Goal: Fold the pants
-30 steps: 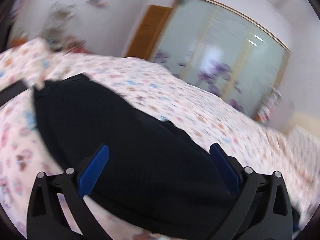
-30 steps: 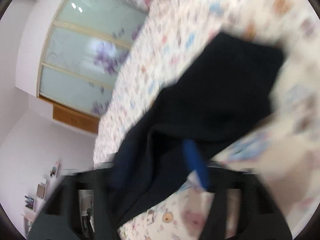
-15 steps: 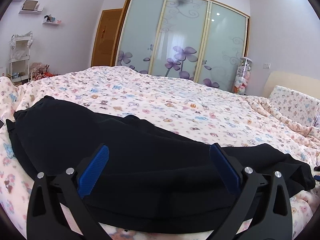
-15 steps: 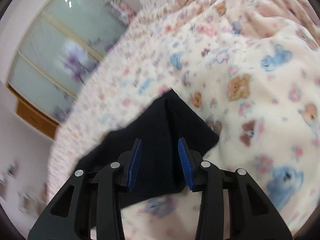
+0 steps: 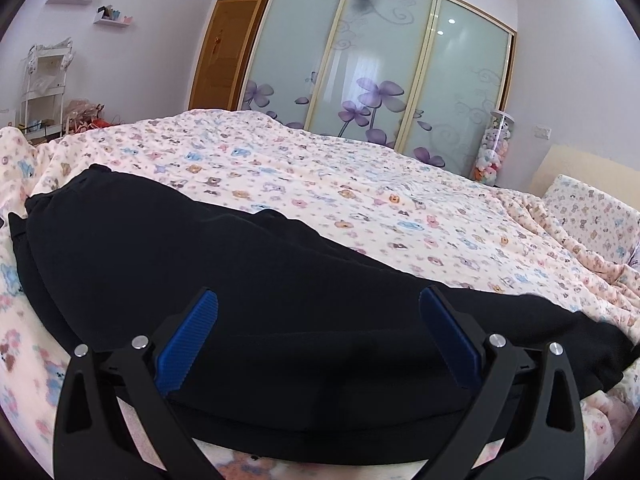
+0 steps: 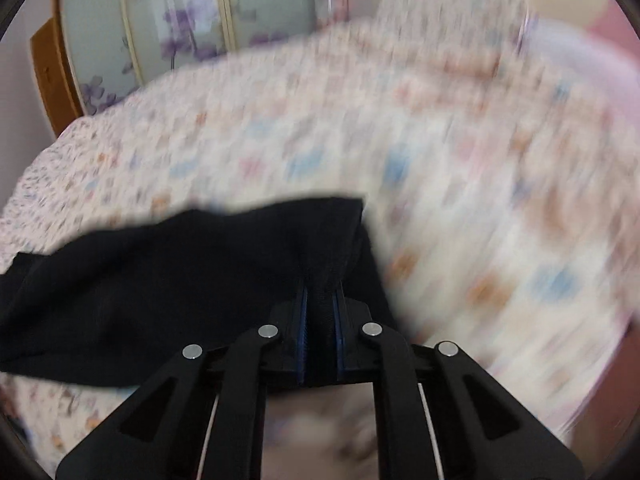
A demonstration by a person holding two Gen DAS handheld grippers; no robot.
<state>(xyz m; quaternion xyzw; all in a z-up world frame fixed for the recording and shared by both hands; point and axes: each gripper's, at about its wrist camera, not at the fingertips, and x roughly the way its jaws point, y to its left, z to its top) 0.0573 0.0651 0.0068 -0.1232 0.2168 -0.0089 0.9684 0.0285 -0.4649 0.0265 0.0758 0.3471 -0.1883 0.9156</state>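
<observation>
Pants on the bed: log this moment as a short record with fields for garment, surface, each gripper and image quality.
garment: black pants, lying spread across the bed
surface: bed cover with a bear print
left gripper: open, blue-padded fingers wide apart over the near edge of the pants, gripping nothing
right gripper: shut on the pants, cloth pinched between its fingers near a corner of the fabric
background: wardrobe with frosted floral sliding doors
image quality: left wrist view sharp; right wrist view motion-blurred

Right tongs now clamped on pants.
</observation>
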